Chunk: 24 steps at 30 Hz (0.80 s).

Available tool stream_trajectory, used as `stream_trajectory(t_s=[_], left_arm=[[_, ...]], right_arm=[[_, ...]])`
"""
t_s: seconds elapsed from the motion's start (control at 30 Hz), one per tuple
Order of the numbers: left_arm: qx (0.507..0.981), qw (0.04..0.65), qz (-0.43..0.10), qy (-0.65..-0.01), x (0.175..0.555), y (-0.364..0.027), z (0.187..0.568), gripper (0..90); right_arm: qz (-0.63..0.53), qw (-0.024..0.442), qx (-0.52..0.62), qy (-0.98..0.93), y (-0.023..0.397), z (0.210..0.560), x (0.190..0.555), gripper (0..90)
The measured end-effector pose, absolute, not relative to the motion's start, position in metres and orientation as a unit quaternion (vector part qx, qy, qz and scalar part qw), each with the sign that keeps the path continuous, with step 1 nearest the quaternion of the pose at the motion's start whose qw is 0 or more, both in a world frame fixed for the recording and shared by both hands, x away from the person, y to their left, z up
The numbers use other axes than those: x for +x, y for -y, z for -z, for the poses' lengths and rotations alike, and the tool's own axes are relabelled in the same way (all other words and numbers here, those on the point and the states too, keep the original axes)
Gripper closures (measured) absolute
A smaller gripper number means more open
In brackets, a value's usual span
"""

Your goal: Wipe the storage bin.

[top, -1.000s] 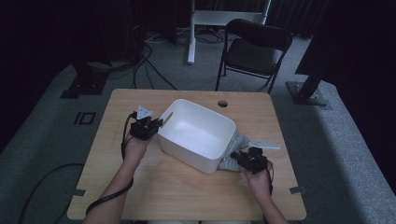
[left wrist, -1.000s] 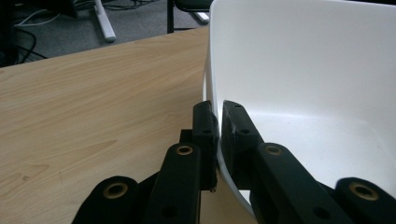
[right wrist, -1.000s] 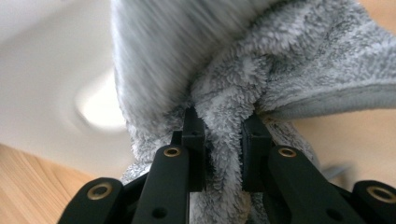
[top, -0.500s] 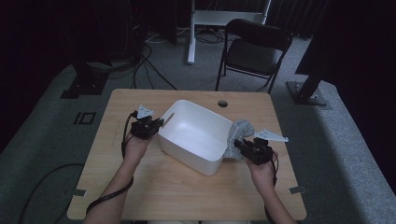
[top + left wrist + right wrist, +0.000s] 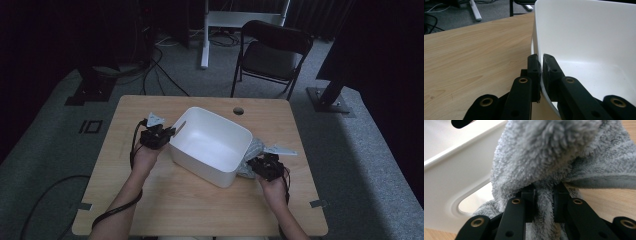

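A white plastic bin (image 5: 212, 142) stands turned at an angle in the middle of the wooden table (image 5: 200, 200). My left gripper (image 5: 167, 135) is at its left wall; in the left gripper view the jaws (image 5: 541, 58) are shut on the bin's thin rim (image 5: 586, 37), one pad outside and one inside. A fluffy grey towel (image 5: 255, 150) is bunched against the bin's right wall. My right gripper (image 5: 252, 165) is shut on it. In the right gripper view the towel (image 5: 554, 150) bulges over the pads (image 5: 543, 190), next to the bin's handle slot (image 5: 456, 162).
A round cable hole (image 5: 238, 110) sits near the table's far edge. Behind the table stand a black folding chair (image 5: 272, 55) and a white stand (image 5: 207, 30). Cables run over the grey floor at the left (image 5: 45, 195).
The right gripper with the towel went away from the person half a second ago and has come back nearer, close to the bin's right wall. The left gripper and the bin have stayed put.
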State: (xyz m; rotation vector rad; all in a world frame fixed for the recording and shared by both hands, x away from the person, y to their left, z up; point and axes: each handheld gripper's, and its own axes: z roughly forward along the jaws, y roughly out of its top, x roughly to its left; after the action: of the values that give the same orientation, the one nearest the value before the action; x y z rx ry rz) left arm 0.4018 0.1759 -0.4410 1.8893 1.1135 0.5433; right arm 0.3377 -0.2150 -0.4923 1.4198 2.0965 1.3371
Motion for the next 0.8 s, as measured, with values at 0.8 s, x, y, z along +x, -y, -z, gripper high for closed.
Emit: stream_trajectory(t_s=[0.8], left_arm=[[0.755, 0.420, -0.228, -0.448, 0.401, -0.176, 0.442, 84.9]], right_arm=[[-0.424, 0.096, 0.518, -0.736, 0.227, 0.522, 0.354, 75.9]])
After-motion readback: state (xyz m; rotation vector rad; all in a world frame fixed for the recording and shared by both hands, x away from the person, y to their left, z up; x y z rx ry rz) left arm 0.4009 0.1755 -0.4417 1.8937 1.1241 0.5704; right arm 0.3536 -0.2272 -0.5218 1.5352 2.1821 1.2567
